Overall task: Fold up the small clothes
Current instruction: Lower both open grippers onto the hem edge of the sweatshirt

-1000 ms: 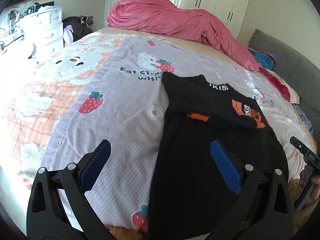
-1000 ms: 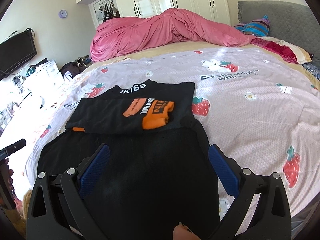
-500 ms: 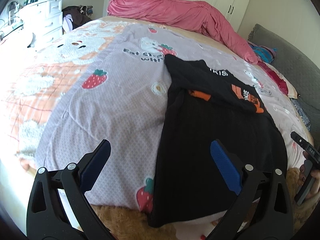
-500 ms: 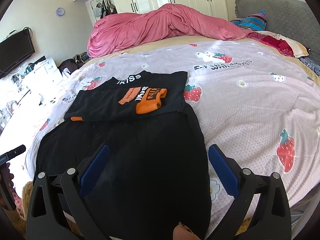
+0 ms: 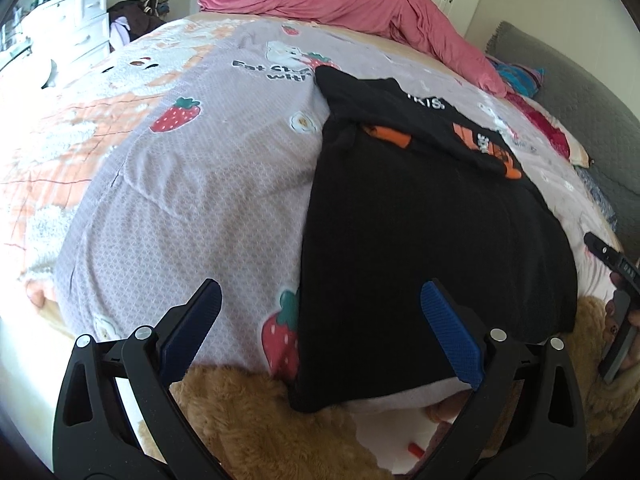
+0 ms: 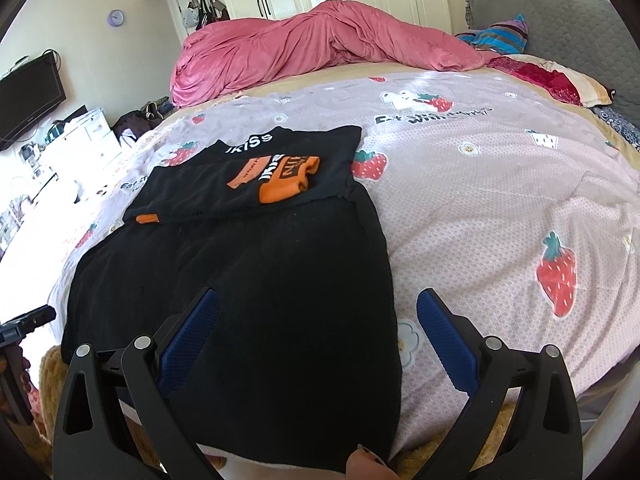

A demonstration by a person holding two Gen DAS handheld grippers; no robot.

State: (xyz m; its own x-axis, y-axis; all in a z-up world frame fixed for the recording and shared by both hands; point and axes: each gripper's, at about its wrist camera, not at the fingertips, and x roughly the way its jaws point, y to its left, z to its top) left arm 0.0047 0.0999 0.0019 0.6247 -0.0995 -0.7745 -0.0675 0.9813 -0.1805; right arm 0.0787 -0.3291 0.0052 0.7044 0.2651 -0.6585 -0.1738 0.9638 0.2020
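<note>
On the strawberry-print bed [image 6: 500,200], my left gripper [image 5: 320,320] and right gripper [image 6: 318,316], both wide and empty, should pinch the black shirt [image 6: 260,280] hem corners evenly.

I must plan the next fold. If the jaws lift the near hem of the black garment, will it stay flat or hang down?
The black garment would probably droop: it follows the bedspread and bends over the bed edge. It likely stays put, since the knit looks matte. The folded top part may unfold.
</note>
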